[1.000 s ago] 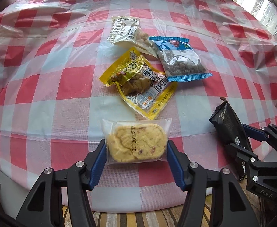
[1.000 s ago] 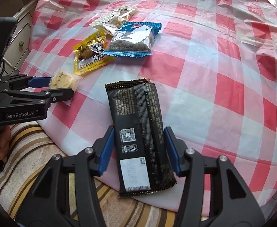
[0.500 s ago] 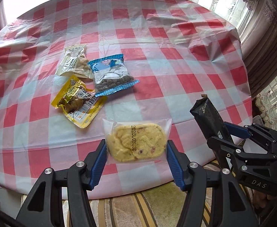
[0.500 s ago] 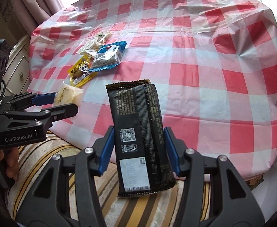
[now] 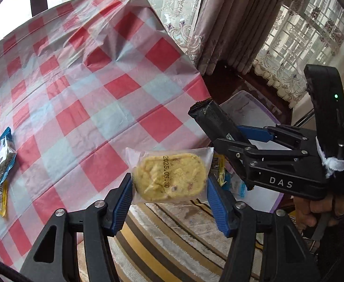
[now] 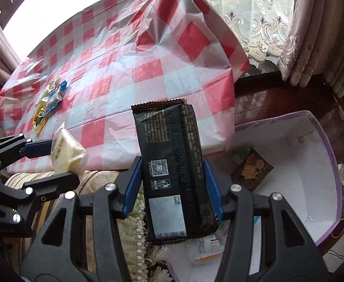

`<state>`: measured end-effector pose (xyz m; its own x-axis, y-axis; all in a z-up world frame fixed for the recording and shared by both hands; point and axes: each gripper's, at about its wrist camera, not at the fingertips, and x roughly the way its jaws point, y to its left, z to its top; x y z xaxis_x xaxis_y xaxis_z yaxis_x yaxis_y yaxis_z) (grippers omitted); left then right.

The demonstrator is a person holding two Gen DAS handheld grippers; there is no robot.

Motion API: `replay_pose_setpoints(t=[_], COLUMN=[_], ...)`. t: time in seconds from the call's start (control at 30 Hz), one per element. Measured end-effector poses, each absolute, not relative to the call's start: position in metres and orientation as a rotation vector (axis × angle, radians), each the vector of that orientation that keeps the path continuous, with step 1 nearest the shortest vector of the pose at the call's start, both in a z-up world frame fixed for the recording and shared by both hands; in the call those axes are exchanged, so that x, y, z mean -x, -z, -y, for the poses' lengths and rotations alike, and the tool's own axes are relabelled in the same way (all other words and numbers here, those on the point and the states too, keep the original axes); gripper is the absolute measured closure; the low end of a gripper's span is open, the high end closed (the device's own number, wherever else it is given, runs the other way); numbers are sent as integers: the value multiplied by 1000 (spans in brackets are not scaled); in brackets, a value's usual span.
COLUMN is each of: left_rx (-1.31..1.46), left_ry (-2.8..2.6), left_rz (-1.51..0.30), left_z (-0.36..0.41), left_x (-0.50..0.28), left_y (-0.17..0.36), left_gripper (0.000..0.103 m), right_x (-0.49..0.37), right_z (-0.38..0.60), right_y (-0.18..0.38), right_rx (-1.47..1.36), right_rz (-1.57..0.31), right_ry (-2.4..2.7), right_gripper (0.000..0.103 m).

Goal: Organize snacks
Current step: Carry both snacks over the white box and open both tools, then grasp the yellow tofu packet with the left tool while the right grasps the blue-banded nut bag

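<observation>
Your left wrist view looks steeply down along its fingers (image 5: 122,195), close over the bench (image 5: 82,98) edge. Your right wrist view does likewise. Each sees the other's fingers (image 6: 38,146); both share the bench beyond.

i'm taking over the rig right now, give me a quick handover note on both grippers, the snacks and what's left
Left gripper: shut on the yellow cake pack, held in the air past the table edge.
Right gripper: shut on the black bar, held above the near end of the white box.
Box: sits beside the table, already holds a dark packet and some other packs.
Done: both snacks picked up and carried toward the box.
Left: drop both in, then fetch the blue pack, yellow pouch and pale pack lying on the table.
</observation>
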<state>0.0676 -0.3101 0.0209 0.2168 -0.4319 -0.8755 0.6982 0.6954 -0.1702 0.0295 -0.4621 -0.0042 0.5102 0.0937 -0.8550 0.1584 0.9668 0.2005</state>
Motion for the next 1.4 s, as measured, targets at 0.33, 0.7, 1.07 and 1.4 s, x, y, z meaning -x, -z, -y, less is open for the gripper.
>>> replay_pose_setpoints(t=[0.33, 0.7, 1.07, 1.4], left_rx=[-349, -186, -167, -14], left_ry=[978, 961, 859, 546], left_rz=[-1170, -1144, -967, -943], left_z=[375, 354, 302, 198], left_x=[-42, -57, -84, -146], left_y=[-4, -14, -42, -36], left_gripper=[39, 25, 25, 25], right_x=[9, 6, -30, -89], right_z=[518, 516, 467, 393], right_y=[30, 19, -13, -22], right_rx=[-353, -374, -418, -378], right_rz=[-1082, -1066, -995, -958], right_ry=[170, 196, 162, 118], right_gripper=[47, 40, 36, 36])
